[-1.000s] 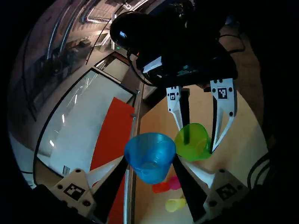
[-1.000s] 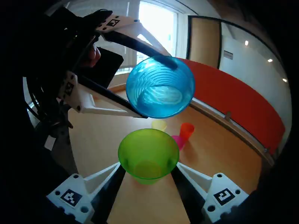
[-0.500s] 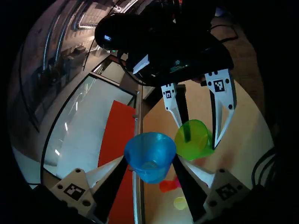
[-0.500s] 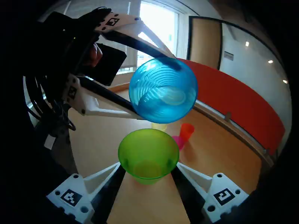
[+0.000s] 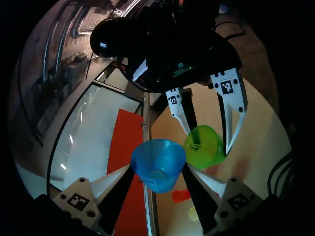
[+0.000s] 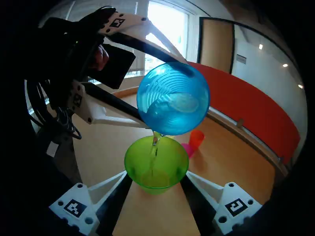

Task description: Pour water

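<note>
My left gripper (image 5: 158, 169) is shut on a clear blue cup (image 5: 157, 165), tilted mouth-down. In the right gripper view that blue cup (image 6: 173, 103) hangs just above a green cup (image 6: 156, 163), with the left gripper (image 6: 165, 92) gripping it from the left. A thin stream of water (image 6: 153, 151) runs from the blue cup's lower rim into the green cup. My right gripper (image 6: 156, 177) is shut on the green cup and holds it upright. From the left gripper view the green cup (image 5: 202, 146) sits between the right gripper's white fingers (image 5: 230, 102).
Under both cups lies a wooden table (image 6: 228, 157). On it, beyond the green cup, stand an orange cup (image 6: 196, 138) and a pink cup (image 6: 188, 149). A red panel (image 6: 252, 106) runs along the table's far edge, with a bright window behind.
The blue cup has tipped further over the green cup. Water now runs from it into the green cup; no stream showed before.
</note>
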`<action>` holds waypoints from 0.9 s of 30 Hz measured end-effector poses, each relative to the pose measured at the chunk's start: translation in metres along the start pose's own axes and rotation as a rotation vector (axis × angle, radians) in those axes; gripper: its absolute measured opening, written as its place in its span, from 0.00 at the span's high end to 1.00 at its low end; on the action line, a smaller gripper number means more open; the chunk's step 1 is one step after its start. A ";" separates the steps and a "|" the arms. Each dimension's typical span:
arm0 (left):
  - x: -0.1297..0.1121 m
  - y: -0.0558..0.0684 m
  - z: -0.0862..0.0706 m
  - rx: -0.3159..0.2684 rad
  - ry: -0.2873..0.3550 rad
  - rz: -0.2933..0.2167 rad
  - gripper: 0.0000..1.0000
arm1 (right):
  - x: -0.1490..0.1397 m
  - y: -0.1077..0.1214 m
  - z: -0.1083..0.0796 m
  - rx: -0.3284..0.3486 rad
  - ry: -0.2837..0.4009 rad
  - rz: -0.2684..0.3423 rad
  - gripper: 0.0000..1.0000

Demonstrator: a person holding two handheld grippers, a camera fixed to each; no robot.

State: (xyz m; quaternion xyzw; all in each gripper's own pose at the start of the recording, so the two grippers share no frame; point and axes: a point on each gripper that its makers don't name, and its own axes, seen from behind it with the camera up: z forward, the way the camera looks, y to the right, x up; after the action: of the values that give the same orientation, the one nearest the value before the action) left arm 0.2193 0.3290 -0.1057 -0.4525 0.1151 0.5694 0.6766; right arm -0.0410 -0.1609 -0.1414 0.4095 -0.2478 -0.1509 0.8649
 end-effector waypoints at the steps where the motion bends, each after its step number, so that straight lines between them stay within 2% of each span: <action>1: 0.000 0.000 0.000 0.001 0.000 0.001 0.15 | 0.000 0.000 0.000 0.000 0.000 0.000 0.15; 27: 0.006 -0.004 -0.003 0.022 0.011 0.067 0.15 | -0.002 -0.001 -0.002 0.000 -0.004 -0.008 0.15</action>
State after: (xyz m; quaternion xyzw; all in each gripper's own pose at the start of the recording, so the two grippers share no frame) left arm 0.2260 0.3310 -0.1092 -0.4439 0.1401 0.5880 0.6615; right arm -0.0415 -0.1596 -0.1434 0.4103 -0.2480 -0.1551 0.8638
